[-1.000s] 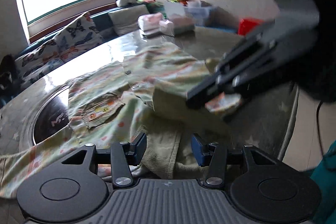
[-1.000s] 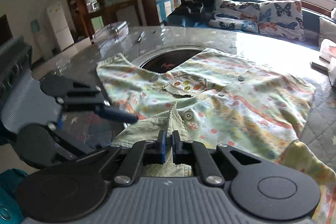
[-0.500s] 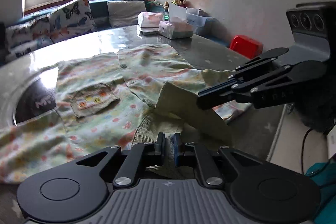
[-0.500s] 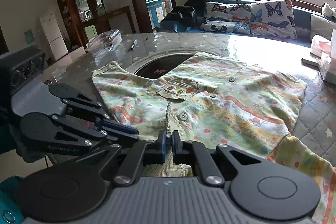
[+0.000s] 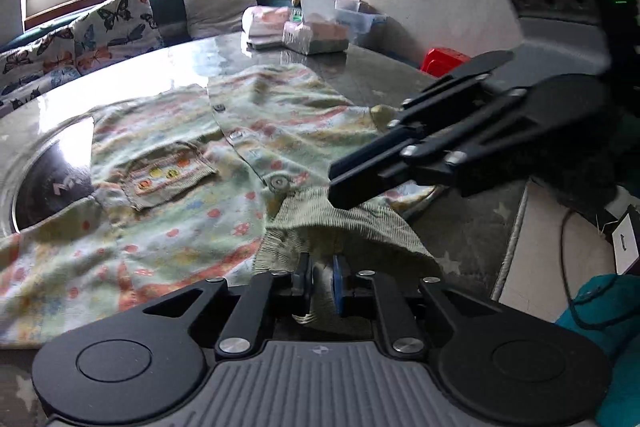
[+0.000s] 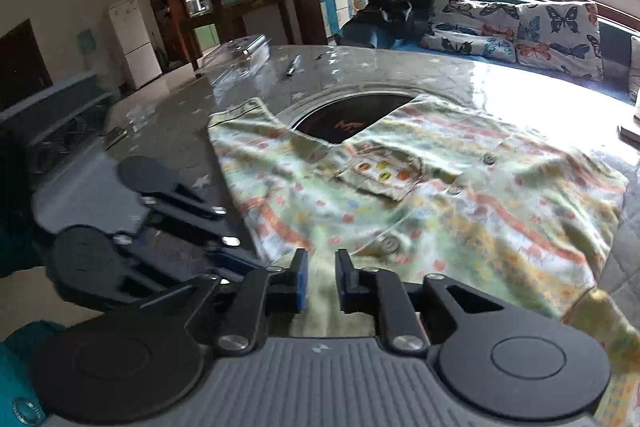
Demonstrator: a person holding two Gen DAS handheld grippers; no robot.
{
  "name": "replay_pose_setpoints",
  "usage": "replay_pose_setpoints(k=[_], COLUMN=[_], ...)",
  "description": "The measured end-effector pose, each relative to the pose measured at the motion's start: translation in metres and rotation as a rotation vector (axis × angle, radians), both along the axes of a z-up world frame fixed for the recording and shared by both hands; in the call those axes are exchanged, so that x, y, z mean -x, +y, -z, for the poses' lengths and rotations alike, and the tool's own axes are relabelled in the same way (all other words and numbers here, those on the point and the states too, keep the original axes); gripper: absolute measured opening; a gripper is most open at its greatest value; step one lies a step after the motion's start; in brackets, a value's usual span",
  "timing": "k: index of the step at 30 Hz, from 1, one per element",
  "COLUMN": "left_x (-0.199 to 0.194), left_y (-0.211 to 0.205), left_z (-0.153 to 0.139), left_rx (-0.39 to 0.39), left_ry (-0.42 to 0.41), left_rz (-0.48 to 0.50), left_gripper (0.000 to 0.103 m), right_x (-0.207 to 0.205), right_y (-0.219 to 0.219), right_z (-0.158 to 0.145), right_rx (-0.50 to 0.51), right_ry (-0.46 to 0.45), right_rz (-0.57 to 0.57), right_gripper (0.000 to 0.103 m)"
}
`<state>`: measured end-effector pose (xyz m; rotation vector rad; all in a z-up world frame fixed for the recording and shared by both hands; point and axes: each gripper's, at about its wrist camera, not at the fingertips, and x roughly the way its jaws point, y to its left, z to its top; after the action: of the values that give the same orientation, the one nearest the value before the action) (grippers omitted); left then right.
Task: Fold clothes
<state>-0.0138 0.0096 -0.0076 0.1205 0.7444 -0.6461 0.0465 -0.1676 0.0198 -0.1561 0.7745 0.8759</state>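
Half a second back both grippers were clamped on the ribbed green collar; now the right gripper has its fingers parted with cloth lying loosely between them, and the left gripper has eased to a narrow gap that still has a fold of collar in it. The floral shirt lies spread, buttons up, on a glossy round table, partly covering its dark central inset. Butterfly-print cushions line a bench under the far window, and packages sit at the table's far edge.
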Motion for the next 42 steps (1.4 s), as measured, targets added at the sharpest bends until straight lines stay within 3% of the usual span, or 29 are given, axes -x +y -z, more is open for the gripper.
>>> replay_pose_setpoints(k=[5, 7, 9, 13, 18, 28, 42], left_x=[0.002, -0.001, -0.010, -0.032, -0.050, -0.047, -0.049], left_y=[0.016, 0.020, 0.017, 0.001, -0.015, -0.021, -0.021], left_z=[-0.018, -0.026, -0.029, -0.019, 0.003, 0.016, 0.016], left_rx=[0.017, 0.032, 0.051, 0.071, 0.072, 0.024, 0.032], left_ry=[-0.050, -0.066, -0.069, -0.043, 0.010, 0.026, 0.036], left_rz=[-0.056, -0.082, -0.097, -0.102, -0.095, -0.086, -0.102], left_gripper=[0.021, 0.021, 0.021, 0.021, 0.020, 0.020, 0.020], right_x=[-0.016, -0.011, -0.009, -0.006, -0.011, -0.022, -0.016], right_y=[0.012, 0.019, 0.022, 0.008, -0.031, -0.130, -0.215], right_z=[0.030, 0.037, 0.034, 0.018, 0.009, 0.033, 0.041], right_rx=[0.078, 0.109, 0.114, 0.110, 0.133, 0.154, 0.173], right_ry=[0.062, 0.043, 0.028, -0.011, -0.036, -0.002, -0.020], right_rz=[-0.019, -0.053, -0.071, -0.045, 0.083, 0.433, 0.709], right_gripper=[0.020, 0.023, 0.029, 0.031, 0.035, 0.035, 0.042])
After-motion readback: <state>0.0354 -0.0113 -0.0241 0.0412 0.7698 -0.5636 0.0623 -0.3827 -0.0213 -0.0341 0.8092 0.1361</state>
